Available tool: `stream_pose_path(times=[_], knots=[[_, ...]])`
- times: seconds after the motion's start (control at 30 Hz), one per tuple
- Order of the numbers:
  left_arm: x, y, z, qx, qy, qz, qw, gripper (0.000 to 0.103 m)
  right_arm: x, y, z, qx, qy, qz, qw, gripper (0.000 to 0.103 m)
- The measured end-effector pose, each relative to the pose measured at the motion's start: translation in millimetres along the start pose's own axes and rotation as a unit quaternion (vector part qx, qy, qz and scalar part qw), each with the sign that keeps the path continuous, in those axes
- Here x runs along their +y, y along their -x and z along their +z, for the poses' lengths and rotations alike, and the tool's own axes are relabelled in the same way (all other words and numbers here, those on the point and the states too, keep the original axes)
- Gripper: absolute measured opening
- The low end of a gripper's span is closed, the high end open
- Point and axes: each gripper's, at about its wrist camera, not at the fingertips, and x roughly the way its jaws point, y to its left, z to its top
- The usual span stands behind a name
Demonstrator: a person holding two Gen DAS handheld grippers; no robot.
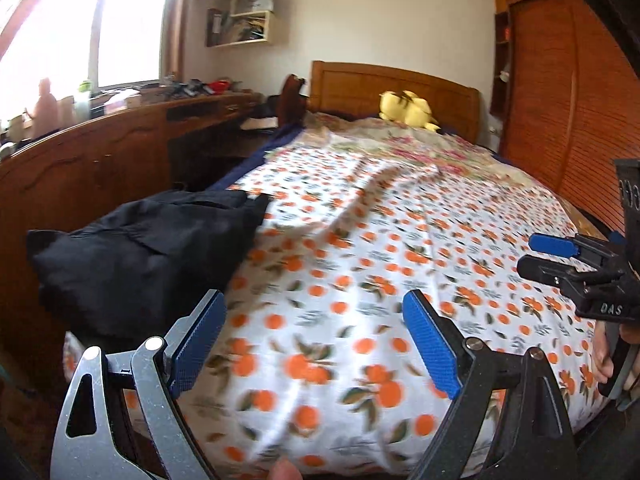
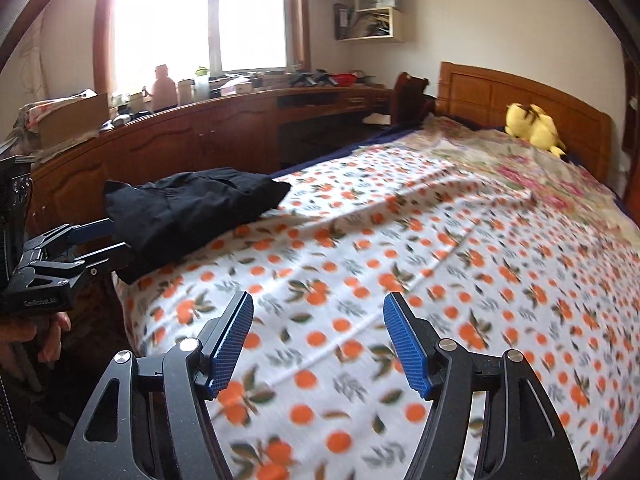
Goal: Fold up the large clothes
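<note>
Black folded fabric garment (image 2: 192,216) overhangs the orange-print bed (image 2: 400,280) corner; both hand-held grippers, left (image 1: 316,344) and right (image 2: 318,344), gape empty, so a careless nudge could topple it.

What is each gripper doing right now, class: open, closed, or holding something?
Left gripper: open, holding nothing, over the orange-print bedspread.
Right gripper: open, holding nothing; the black garment lies untouched at the bed's edge.

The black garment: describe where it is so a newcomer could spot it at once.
Start at the bed with the orange-print sheet. Go to its near left corner, beside the wooden cabinets. The black garment lies there folded in a bundle, the only dark, plain thing on the patterned sheet; the yellow plush toy sits far off by the headboard.
</note>
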Motion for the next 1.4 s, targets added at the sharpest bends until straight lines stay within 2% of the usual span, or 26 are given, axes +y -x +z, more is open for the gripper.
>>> stream_pose_path(times=[0.3,0.43,0.6,0.77,1.0,1.23,1.4], knots=[[-77,-14,-7,0.023,-0.03,-0.061,0.9974,0.09,-20,51,-35,-0.012,-0.066,-0.066,0.996,0.08],[-109,-14,-13,0.03,-0.041,-0.083,0.9953,0.09,-33,75,-55,-0.013,-0.098,-0.105,0.99,0.08],[-150,-13,-23,0.045,-0.055,-0.104,0.9921,0.09,-43,95,-74,-0.007,-0.127,-0.124,0.984,0.08],[-189,2,-31,0.055,-0.068,-0.137,0.9866,0.09,-40,140,-84,-0.012,-0.15,-0.149,0.977,0.08],[-216,52,-13,0.024,-0.075,-0.161,0.9838,0.09,-18,214,-82,-0.046,-0.158,-0.181,0.97,0.08],[-224,99,7,-0.013,-0.079,-0.161,0.9836,0.09,15,273,-62,-0.099,-0.15,-0.186,0.966,0.08],[-221,126,18,-0.035,-0.084,-0.157,0.9834,0.09,36,309,-72,-0.128,-0.143,-0.198,0.961,0.08]])
